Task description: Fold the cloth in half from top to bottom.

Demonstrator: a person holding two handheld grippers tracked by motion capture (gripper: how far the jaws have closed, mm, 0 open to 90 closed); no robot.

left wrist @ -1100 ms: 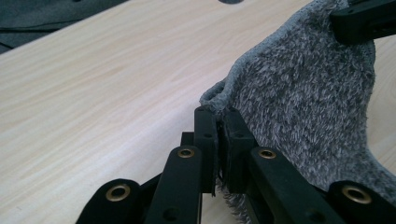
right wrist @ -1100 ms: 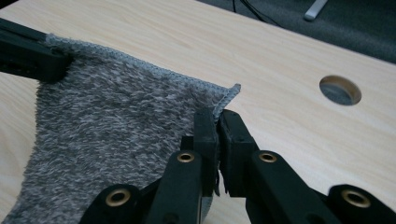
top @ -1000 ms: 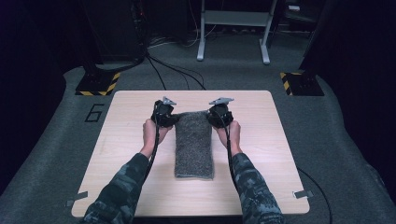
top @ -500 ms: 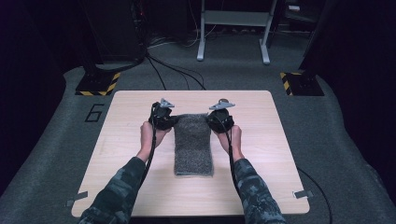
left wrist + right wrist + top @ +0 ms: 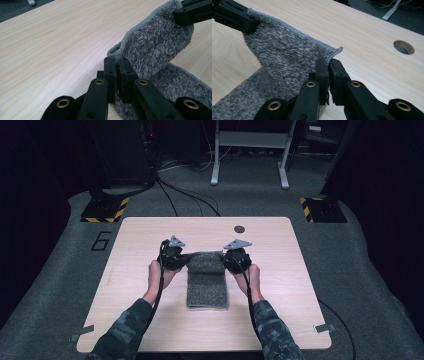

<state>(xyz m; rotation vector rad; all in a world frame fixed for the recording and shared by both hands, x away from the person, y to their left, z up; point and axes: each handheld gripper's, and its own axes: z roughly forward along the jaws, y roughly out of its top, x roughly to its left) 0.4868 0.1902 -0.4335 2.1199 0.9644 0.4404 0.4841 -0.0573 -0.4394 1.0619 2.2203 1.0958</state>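
High view: both grippers, left gripper [image 5: 176, 258] and right gripper [image 5: 235, 259], pinch the towel's [image 5: 207, 285] far corners, lifting that edge to fold it.

The one mark you can read is a single digit, a dark "6" [image 5: 101, 241], in the high view. It stands on the grey floor [image 5: 60, 270] just off the table's [image 5: 150, 227] far left corner. Near it you have a black base plate [image 5: 106, 209] edged with yellow-and-black hazard stripes, and a matching striped one [image 5: 322, 209] off the far right corner; neither carries any words.
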